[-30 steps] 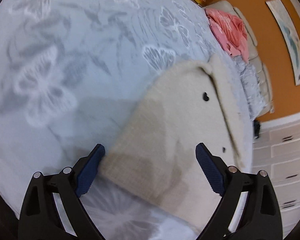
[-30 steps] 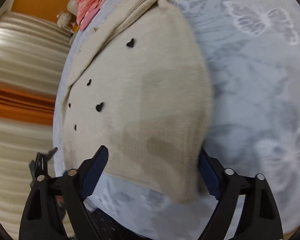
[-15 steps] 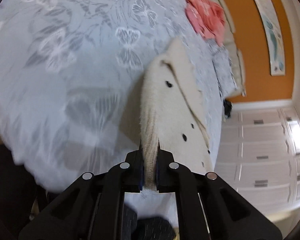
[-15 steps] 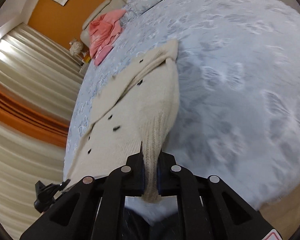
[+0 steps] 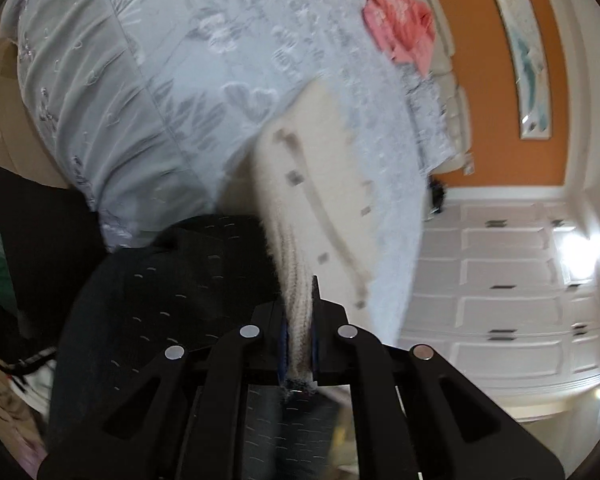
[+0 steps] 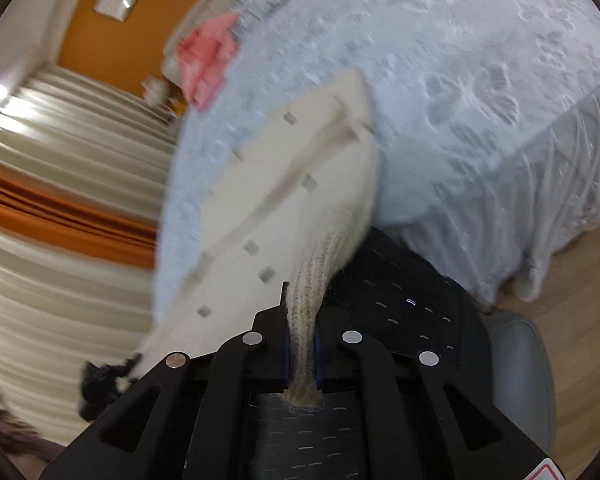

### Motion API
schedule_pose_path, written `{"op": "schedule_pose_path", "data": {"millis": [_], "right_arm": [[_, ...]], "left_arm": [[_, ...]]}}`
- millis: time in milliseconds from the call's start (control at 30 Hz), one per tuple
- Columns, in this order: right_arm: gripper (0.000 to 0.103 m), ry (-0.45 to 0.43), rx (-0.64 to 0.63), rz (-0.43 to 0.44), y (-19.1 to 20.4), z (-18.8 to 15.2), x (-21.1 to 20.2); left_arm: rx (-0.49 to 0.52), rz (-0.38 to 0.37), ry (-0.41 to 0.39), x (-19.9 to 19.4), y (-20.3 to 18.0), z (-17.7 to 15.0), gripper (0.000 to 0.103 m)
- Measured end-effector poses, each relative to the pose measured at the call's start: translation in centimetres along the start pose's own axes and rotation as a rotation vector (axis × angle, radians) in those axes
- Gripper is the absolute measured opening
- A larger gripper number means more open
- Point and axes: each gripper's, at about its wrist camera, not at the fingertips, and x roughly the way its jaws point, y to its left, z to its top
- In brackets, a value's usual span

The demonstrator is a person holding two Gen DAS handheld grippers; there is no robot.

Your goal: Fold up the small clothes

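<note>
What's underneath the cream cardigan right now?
Under the cream cardigan lies the pale blue butterfly bedspread; its gripped hem hangs past the bed edge. The bedspread directly beneath is hidden.

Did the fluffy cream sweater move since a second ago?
Yes. The sweater slid toward the near edge of the bed, away from the pink clothes. Both hand-held grippers, left and right, pinch its hem.

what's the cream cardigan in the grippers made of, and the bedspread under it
Cream buttoned cardigan: looks like soft wool or acrylic knit, matte and fuzzy; ribbed stitches show at the hem pinched in the right gripper. Pale blue bedspread: probably thin woven fabric with raised butterfly embroidery, faintly shiny; blur leaves it open.
</note>
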Motion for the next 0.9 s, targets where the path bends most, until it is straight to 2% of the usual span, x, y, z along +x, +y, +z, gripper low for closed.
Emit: {"op": "schedule_pose_path", "data": {"millis": [100, 200, 233, 333, 433, 567, 633, 667, 700, 733, 767, 833, 900], "right_arm": [[0.007, -0.097, -0.001, 0.11, 2.0, 5.3, -0.9], [0.007, -0.146, 0.021, 0.171, 2.6, 11.3, 1.3], [0.007, -0.149, 0.034, 0.164, 2.4, 14.5, 3.7], [0.007, -0.116, 0.094, 0.124, 1.1, 20.1, 10.2], [0.009, -0.089, 0.137, 0.039, -0.3, 24.0, 17.0], [0.016, -0.038, 0.171, -0.077, -1.6, 27.3, 23.4], [0.023, -0.033, 0.185, -0.083, -1.7, 28.1, 24.4], [0.032, -0.035, 0.186, -0.064, -1.8, 28.2, 24.4], [0.046, -0.04, 0.183, -0.041, -1.9, 28.2, 24.1], [0.054, -0.068, 0.175, -0.033, -2.0, 28.0, 23.1], [0.065, -0.108, 0.168, -0.043, -2.2, 27.7, 22.1], [0.067, -0.207, 0.178, -0.011, -3.1, 26.9, 19.5], [0.067, -0.233, 0.229, 0.008, -4.3, 25.6, 17.7]], "left_arm": [[0.034, -0.084, -0.044, 0.5, -4.6, 4.0, 0.006], [0.125, -0.079, -0.087, 3.4, -9.2, 8.1, 0.006], [0.174, -0.052, -0.109, 6.1, -11.4, 10.7, 0.006], [0.211, 0.025, -0.138, 13.0, -14.0, 15.9, 0.006], [0.214, 0.143, -0.154, 21.3, -14.7, 20.2, 0.007], [0.281, 0.291, -0.12, 29.8, -13.5, 23.2, 0.013], [0.284, 0.355, -0.121, 31.5, -12.6, 24.1, 0.025], [0.286, 0.366, -0.127, 31.5, -12.3, 24.5, 0.042], [0.284, 0.369, -0.132, 31.3, -12.2, 24.6, 0.067], [0.284, 0.375, -0.148, 30.5, -11.8, 24.8, 0.075], [0.289, 0.367, -0.17, 29.6, -11.6, 24.7, 0.078], [0.305, 0.36, -0.208, 27.4, -11.0, 24.5, 0.08], [0.304, 0.377, -0.215, 25.3, -9.8, 23.6, 0.082]]}}
